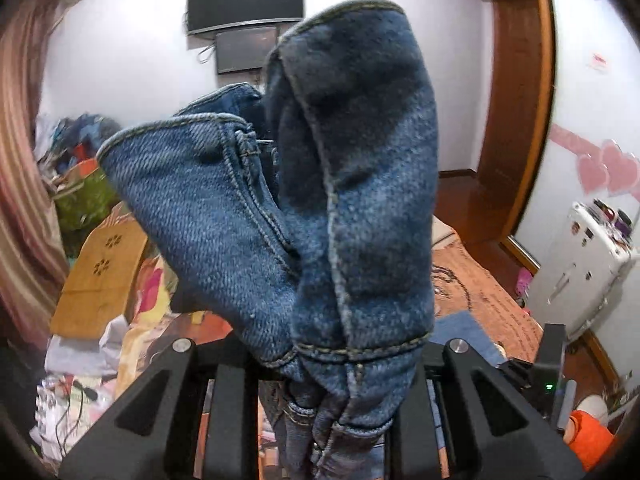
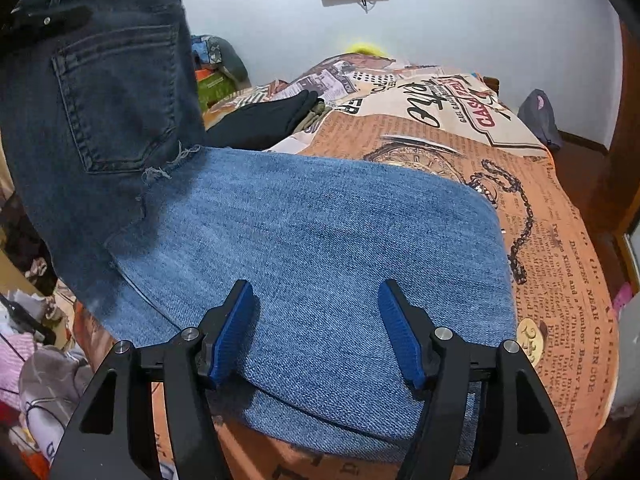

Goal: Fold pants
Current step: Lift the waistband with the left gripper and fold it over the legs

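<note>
Denim jeans [image 2: 304,248], medium blue outside, darker on the lifted part. Judged heavy for a garment, soft but with body: thick cloth, doubled seams, stiff waistband. It should drape under its own weight and hold a crease once pressed flat, and it is not fragile. The weave looks coarse enough not to slip between the pads. Best holds, in my judgement: waistband, hems, side seams, where the layers are thickest and stitched together.

Position: the lower part lies flat on the printed orange bedspread [image 2: 560,248], one rounded folded edge toward the right. The upper part, with the back pocket [image 2: 116,100] and a frayed tear beside it, rises off the bed at the left of the right wrist view.

Left gripper [image 1: 324,400]: jaws closed on a bunch of the jeans [image 1: 352,200] at a stitched band, several layers caught together. The cloth stands up ahead of the camera in two lobes and blocks most of the room. Gripper is raised above the bed and tilted downward.

Right gripper [image 2: 316,332]: jaws apart, blue pads [image 2: 234,332] clear on both sides, nothing pinched. It hovers low over the flat denim, pointed down and forward, pads straddling the near area of the cloth. I cannot tell whether the tips touch the fabric.

A folded dark garment [image 2: 264,120] lies further up the bed, apart from the jeans.
</note>
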Available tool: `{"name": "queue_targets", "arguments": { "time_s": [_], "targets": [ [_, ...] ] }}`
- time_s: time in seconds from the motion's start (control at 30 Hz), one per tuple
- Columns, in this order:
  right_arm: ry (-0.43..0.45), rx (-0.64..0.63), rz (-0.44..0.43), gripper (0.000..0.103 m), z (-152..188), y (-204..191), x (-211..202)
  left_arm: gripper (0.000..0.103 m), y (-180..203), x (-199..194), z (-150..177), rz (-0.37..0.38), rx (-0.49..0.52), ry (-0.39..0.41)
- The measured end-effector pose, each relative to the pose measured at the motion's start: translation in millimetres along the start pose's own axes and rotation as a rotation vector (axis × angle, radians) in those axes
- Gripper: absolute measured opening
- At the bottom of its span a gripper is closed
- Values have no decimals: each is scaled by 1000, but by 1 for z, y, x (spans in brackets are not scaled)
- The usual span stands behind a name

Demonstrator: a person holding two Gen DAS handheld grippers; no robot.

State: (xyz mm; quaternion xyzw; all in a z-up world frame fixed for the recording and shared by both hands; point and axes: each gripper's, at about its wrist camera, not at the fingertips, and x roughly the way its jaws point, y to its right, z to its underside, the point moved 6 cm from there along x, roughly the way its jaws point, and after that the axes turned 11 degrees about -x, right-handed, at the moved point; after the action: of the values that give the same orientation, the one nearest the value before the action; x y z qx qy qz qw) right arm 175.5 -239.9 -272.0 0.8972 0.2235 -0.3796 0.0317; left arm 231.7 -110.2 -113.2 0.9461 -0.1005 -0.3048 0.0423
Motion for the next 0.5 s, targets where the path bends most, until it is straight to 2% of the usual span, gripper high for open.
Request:
{"name": "queue_targets", "arguments": {
  "time_s": [0.1, 0.2, 0.33, 0.5],
  "targets": [
    [8, 3, 2, 63, -1, 0, -2, 19, 17, 5, 0, 40, 13, -21],
    [59, 36, -17, 62, -6, 4, -22, 19, 36, 11, 5, 74, 19, -40],
    [100, 30, 71, 62, -3, 22, -55, 19, 58, 31, 22, 111, 58, -88],
    [35, 80, 158, 62, 25, 59, -62, 19, 92, 55, 48, 150, 132, -148]
  ]
}}
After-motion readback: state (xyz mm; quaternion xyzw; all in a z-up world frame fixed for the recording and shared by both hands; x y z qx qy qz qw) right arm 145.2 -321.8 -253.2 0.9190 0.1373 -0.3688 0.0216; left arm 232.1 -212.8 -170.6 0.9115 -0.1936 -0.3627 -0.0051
